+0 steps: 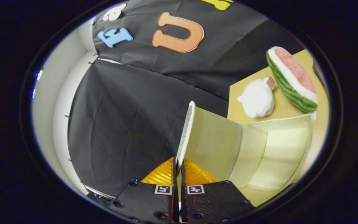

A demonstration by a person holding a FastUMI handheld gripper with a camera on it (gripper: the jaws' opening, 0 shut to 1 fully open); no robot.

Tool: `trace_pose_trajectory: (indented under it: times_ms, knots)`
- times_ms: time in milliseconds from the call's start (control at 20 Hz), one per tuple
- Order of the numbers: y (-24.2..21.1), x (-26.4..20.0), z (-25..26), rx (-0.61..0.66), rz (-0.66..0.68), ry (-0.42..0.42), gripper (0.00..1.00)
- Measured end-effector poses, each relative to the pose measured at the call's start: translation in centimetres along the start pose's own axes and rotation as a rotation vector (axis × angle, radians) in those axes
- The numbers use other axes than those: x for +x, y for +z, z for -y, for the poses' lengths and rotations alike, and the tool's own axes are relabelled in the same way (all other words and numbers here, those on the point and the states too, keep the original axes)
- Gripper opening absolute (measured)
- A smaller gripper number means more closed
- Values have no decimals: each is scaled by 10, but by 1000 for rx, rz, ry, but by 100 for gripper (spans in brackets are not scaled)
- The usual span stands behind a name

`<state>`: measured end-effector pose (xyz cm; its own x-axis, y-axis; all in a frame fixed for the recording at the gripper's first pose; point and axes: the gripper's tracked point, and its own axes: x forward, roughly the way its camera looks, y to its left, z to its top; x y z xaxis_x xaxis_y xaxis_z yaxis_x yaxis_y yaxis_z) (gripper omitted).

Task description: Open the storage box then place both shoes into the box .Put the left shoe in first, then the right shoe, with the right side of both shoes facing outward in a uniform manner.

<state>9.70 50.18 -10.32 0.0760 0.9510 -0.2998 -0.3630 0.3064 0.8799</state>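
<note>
My gripper (177,165) is shut on the edge of the storage box's lid (185,132), a thin cream panel that runs straight ahead from between the fingers. The lid stands swung up, seen edge-on. To the right of it the open cream storage box (269,152) shows its bare inner walls and floor. No shoe lies inside the part of the box that I can see.
Beyond the box, on a tan table (283,104), lie a white plush toy (256,98) and a watermelon-slice plush (292,79). Black cloth wall hangs to the left and behind. A white wall stands at the far left.
</note>
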Motion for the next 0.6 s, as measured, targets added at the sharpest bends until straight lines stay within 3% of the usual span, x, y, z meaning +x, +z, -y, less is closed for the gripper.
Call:
trace_pose_trajectory:
  times_ms: [200, 500, 600]
  knots:
    - [-10, 31, -8, -15, -5, -38, 12]
    - [-18, 21, -6, -10, 21, -79, 90]
    - [-19, 10, 2, -28, 31, -107, 91]
